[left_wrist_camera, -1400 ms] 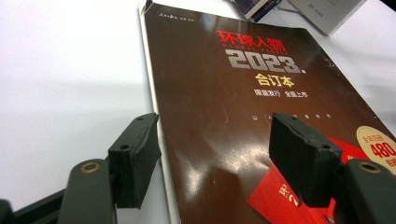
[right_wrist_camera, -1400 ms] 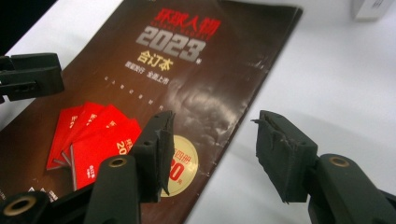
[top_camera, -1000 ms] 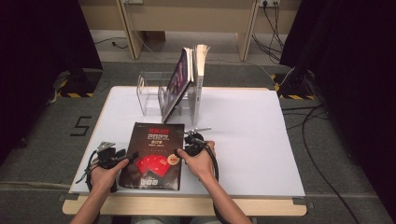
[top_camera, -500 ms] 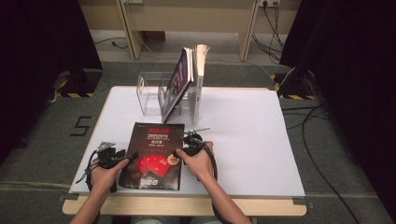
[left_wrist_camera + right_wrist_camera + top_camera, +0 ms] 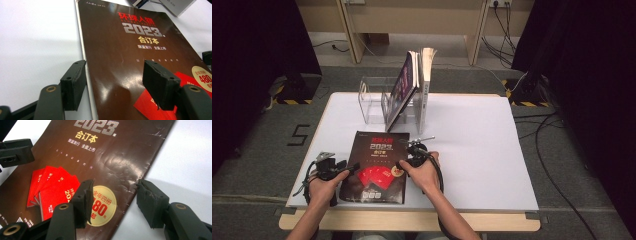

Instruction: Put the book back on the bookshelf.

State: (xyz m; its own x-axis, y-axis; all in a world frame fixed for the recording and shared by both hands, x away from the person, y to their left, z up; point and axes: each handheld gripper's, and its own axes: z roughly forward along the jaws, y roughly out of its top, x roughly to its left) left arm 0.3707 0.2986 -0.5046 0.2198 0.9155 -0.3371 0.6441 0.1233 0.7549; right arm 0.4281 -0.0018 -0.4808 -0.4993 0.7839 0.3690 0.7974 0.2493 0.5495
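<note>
The left tongs (image 5: 353, 166) are held wide open astride the left edge of the dark brown glossy magazine with red cards printed on its cover (image 5: 379, 165), one pad on the white tabletop (image 5: 472, 150), the other over the cover; their jaws have just been closing slightly, nothing gripped. The magazine lies flat between both tongs. The right tongs (image 5: 399, 165) are spread open astride its right edge, gripping nothing. Beyond them, upright books (image 5: 412, 85) are propped in a clear acrylic rack (image 5: 372, 102).
</note>
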